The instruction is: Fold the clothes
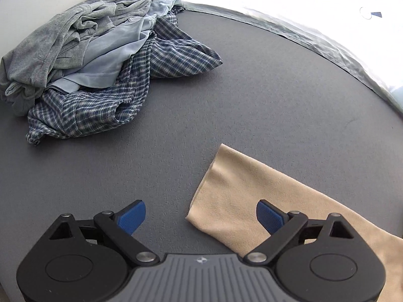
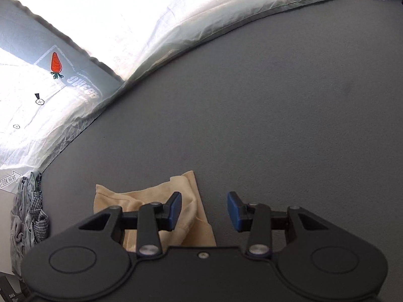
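Note:
A beige garment (image 1: 254, 196) lies flat on the grey surface in the left wrist view, its near corner between the fingers of my left gripper (image 1: 201, 216), which is open and empty just above it. In the right wrist view a rumpled end of the beige garment (image 2: 191, 201) lies under the left finger of my right gripper (image 2: 204, 210), which is open and holds nothing. A pile of unfolded clothes (image 1: 90, 63), grey, light blue and blue plaid, sits at the far left.
The grey surface (image 1: 252, 88) is a wide mat. A white printed sheet (image 2: 126, 25) with a carrot picture (image 2: 56, 63) borders its far edge. The clothes pile also shows at the left edge of the right wrist view (image 2: 30, 211).

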Available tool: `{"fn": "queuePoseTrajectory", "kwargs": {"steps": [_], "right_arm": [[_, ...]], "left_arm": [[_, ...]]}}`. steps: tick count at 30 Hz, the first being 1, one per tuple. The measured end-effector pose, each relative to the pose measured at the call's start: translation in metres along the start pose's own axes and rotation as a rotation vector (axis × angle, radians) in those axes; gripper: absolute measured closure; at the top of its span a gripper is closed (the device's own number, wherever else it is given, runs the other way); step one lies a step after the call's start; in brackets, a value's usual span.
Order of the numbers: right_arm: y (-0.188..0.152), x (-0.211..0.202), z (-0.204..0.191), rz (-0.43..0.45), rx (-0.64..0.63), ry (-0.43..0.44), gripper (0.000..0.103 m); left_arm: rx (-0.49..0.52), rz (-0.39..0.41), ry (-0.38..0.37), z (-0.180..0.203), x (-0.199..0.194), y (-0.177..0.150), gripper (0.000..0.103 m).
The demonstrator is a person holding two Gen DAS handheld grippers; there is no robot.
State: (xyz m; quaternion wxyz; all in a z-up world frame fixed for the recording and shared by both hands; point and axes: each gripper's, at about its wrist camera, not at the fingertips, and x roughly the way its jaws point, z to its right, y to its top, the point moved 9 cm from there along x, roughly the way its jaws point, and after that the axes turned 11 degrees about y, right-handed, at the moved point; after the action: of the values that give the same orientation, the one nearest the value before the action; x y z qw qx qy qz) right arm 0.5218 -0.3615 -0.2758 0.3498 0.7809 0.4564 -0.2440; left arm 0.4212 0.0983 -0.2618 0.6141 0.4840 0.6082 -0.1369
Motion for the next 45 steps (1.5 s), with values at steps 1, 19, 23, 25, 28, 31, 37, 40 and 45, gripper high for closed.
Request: {"fn": "queuePoseTrajectory", "kwargs": {"steps": [1,19,23,25,28,31,37,40,45], "right_arm": [[-0.003,0.004,-0.001,-0.018,-0.009,0.002,0.062],[0.065,-0.024,-0.017,0.212,-0.331,-0.29,0.102],[0.049,-0.033,-0.016,0.204,-0.315,-0.292,0.089],[0.034,-0.04,-0.007,0.204,-0.253,-0.285,0.071],[0.004,-0.043,0.011,0.171,-0.144,-0.27,0.07],[-0.029,-0.045,0.025,0.131,-0.094,-0.292,0.07],[-0.06,-0.048,0.025,0.091,-0.085,-0.29,0.07],[-0.059,-0.055,0.021,0.111,-0.077,-0.275,0.07],[-0.044,-0.063,0.013,0.16,-0.047,-0.185,0.07]], "left_arm": [[0.012,-0.006,0.004,0.002,0.003,0.0,0.009],[-0.021,-0.019,-0.037,0.007,0.007,-0.007,0.01],[-0.02,-0.013,-0.046,0.008,0.006,-0.008,0.015],[-0.028,-0.007,-0.044,0.009,0.005,-0.008,0.016],[-0.015,0.022,-0.053,0.014,0.001,-0.008,0.026],[0.011,0.053,-0.075,0.021,-0.004,-0.007,0.043],[0.094,0.085,-0.02,0.033,-0.012,-0.005,0.098],[0.072,0.082,-0.012,0.032,-0.013,-0.004,0.102],[-0.051,0.112,-0.011,0.005,-0.027,0.004,0.103]]}}
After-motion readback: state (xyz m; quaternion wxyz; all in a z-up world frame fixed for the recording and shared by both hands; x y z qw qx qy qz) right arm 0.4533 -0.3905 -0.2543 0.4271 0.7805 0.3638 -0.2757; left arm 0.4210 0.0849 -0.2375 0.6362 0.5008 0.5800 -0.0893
